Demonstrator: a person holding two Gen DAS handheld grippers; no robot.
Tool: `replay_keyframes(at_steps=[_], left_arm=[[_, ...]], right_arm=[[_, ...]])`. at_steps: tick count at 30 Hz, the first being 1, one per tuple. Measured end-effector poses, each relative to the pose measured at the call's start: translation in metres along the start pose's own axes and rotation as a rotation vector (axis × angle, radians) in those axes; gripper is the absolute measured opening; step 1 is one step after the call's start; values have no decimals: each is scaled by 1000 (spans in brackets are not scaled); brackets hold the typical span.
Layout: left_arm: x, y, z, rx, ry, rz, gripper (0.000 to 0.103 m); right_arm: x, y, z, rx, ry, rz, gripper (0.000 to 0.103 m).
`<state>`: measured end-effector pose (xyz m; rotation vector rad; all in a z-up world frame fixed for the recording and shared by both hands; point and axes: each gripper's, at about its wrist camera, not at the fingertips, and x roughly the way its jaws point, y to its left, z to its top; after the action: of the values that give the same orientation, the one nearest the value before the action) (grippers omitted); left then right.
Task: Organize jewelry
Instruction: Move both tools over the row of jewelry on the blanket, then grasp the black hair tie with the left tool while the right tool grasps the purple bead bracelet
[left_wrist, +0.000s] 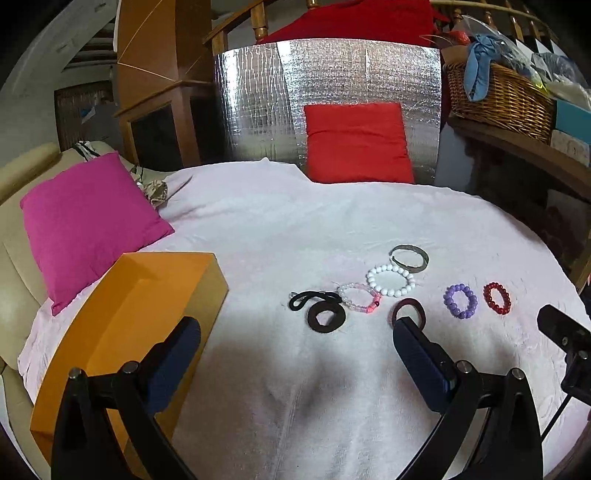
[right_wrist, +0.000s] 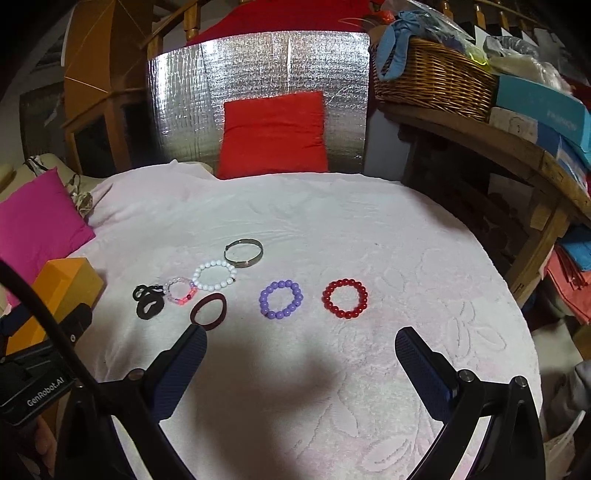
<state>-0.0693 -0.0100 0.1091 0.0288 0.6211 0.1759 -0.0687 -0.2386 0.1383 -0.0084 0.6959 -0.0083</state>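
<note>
Both tongs, left tongs (left_wrist: 297, 332) and right tongs (right_wrist: 301, 341), are hovering open and empty near bracelets (right_wrist: 280, 300) lying on the white blanket (right_wrist: 369, 229).

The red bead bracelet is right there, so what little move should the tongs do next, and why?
Probably ease the right tongs forward and down over the red bead bracelet. They are open and empty, and that bracelet lies flat on the white cloth just ahead of them, apart from the purple bead bracelet, so nothing crowds a grab. The orange box sits closed beside the left tongs.
</note>
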Motion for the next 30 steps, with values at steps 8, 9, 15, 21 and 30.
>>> replay_keyframes(at_steps=[8,9,15,21,30], left_arm=[[-2,-2,1,2,-19,24,103],[-2,-2,1,4,-19,29,103],[-1,0,2,1,-17,31,103],[2,1,1,-11,-2,18,103],[12,3,1,22,30,18,103]], right_arm=[[0,1,0,-12,-6,-11,103],[0,1,0,-12,-6,-10,103],[0,0,1,0,-9,-19,103],[0,1,-1,-4,-10,-24,103],[4,-3,0,-4,2,-13,103]])
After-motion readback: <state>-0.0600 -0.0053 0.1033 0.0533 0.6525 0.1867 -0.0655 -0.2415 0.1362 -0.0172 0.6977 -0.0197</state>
